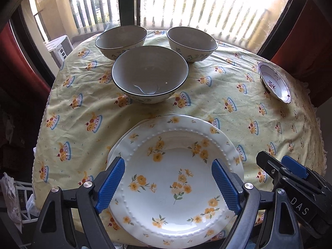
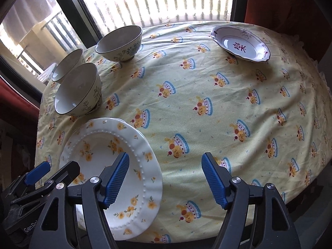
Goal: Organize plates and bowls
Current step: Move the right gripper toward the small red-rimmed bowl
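Both jaws wide, empty: left gripper [image 1: 168, 183] over plates [image 1: 176, 178], right gripper [image 2: 165, 181] just beside. Plates stacked at counter [image 2: 207, 103] near edge. Three bowls [image 1: 149, 76] unstacked beyond; patterned dish [image 2: 241, 43] well apart, unsorted.

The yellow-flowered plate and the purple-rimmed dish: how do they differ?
The yellow-flowered plate has orange-yellow blossoms and a beaded ring; the purple-rimmed dish carries a dark rim line and a character at its centre. The plate sits at the near edge atop another plate; the dish stands alone far right. Both are white with scalloped rims.
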### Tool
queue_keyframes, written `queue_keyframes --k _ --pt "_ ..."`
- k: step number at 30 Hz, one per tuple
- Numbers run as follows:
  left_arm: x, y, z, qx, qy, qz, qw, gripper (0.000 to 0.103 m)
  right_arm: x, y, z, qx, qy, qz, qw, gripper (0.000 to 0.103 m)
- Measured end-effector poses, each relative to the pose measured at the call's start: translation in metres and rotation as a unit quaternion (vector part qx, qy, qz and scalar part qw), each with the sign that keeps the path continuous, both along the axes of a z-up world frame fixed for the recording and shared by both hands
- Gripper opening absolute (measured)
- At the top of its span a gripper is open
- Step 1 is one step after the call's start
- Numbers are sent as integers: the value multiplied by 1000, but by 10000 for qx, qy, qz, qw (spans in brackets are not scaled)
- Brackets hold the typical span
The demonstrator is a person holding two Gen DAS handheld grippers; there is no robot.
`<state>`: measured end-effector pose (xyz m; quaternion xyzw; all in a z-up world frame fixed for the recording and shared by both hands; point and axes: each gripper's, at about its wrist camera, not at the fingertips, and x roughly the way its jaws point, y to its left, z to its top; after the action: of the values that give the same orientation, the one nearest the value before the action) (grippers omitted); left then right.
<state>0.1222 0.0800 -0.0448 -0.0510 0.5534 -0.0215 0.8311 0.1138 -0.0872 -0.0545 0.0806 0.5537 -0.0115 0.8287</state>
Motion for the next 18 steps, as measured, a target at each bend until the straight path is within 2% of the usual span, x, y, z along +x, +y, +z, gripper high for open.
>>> queue_keyframes --k 5,11,14,18 --pt "10 -31 11 53 -161 129 9998 87 13 -27 13 -106 -152 177 9997 75" --pt "18 -73 19 229 -337 233 9989 87 30 -74 20 243 -201 305 9990 75" --pt "22 -96 22 275 -488 246 9981 87 34 -95 24 231 -266 318 9989 75" --pt "32 -128 22 177 -461 192 9986 87 42 -125 29 48 -369 330 9988 77"
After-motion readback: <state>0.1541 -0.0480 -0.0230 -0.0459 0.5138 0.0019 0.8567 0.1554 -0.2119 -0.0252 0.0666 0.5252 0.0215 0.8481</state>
